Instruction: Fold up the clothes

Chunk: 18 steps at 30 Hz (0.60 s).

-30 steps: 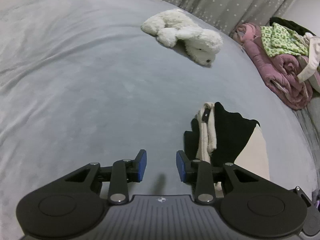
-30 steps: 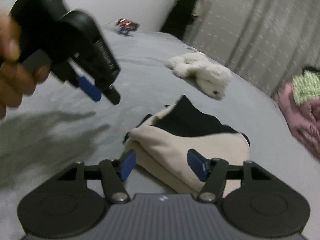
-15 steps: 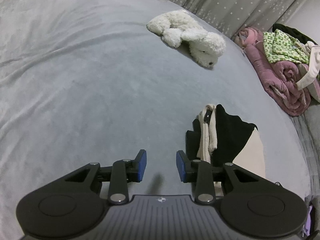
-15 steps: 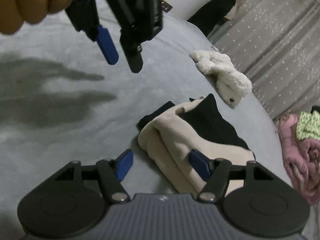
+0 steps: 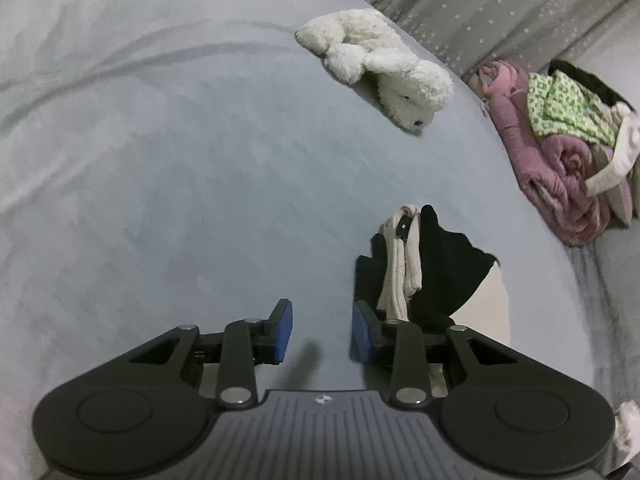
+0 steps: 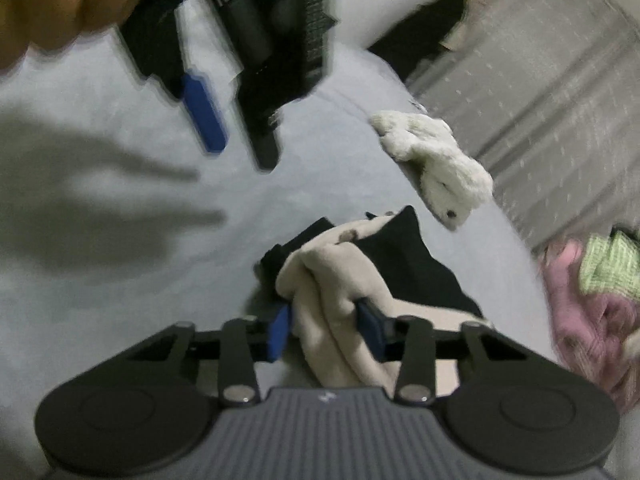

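Left wrist view
- Left gripper (image 5: 322,330): fingers apart, nothing between them; only bare sheet under the gap.
- Garment (image 5: 430,276): cream-and-black piece, already bundled into a folded stack, lying on the bed just right of the right-hand pad.
- Bed (image 5: 160,160): grey sheet, lightly creased, wide open ground to the left.
- Plush toy (image 5: 380,64): white, lying well beyond the garment.
- Clothes pile (image 5: 560,152): pink, green-patterned and pale items heaped at the right edge, near the curtain (image 5: 480,4).

Right wrist view
- Right gripper (image 6: 324,330): jaws have just been closing; pads now pressed on the near cream fold of the garment (image 6: 336,300).
- Left gripper, seen from here (image 6: 232,124): held above the sheet to the upper left, blurred, a hand (image 6: 60,4) behind it.
- Step in hand: judged a late one, the folded bundle being gripped for lifting or shifting.
- Next move calls for: likely a level lift, so the layers do not slip apart; left gripper free to support the far side.
- In the way: nothing close; plush toy (image 6: 436,160) and pile (image 6: 592,296) lie apart from it.
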### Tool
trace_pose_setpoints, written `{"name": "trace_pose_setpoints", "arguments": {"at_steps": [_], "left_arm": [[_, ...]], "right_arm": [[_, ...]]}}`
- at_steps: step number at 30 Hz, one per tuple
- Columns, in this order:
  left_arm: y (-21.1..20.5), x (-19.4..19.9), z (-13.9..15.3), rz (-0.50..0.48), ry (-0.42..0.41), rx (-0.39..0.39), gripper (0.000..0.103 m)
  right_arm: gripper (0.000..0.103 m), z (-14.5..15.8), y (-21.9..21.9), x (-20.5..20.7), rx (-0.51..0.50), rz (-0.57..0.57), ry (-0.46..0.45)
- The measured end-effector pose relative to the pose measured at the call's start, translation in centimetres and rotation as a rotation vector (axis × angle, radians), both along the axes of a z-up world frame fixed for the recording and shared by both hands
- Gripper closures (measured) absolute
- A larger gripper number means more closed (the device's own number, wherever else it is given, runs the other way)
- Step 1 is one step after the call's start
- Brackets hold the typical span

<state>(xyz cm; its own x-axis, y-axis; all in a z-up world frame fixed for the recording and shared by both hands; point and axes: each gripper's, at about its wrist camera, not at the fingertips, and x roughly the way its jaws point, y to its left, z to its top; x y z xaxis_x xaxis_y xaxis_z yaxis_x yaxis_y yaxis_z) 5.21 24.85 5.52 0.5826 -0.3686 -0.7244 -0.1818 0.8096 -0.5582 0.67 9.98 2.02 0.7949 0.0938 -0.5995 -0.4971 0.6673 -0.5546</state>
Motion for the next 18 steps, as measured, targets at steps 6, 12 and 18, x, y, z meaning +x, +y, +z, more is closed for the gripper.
{"name": "trace_pose_setpoints", "arguments": {"at_steps": [6,12,18], "left_arm": [[0.0,0.7,-0.9,0.021,0.014,-0.153,0.047],[-0.6,1.7,-1.7,0.042,0.0,-0.267,0.033],[-2.3,3.1,-2.5,0.033,-0.005,-0.318,0.03]], "right_arm": [[0.079,3.0,-2.3,0.9,0.239,-0.111,0.012],[0.08,3.6,-2.9,1.4,0.293,-0.123,0.012],[0.081,3.8,-3.4,0.4,0.305,-0.118,0.009]]}}
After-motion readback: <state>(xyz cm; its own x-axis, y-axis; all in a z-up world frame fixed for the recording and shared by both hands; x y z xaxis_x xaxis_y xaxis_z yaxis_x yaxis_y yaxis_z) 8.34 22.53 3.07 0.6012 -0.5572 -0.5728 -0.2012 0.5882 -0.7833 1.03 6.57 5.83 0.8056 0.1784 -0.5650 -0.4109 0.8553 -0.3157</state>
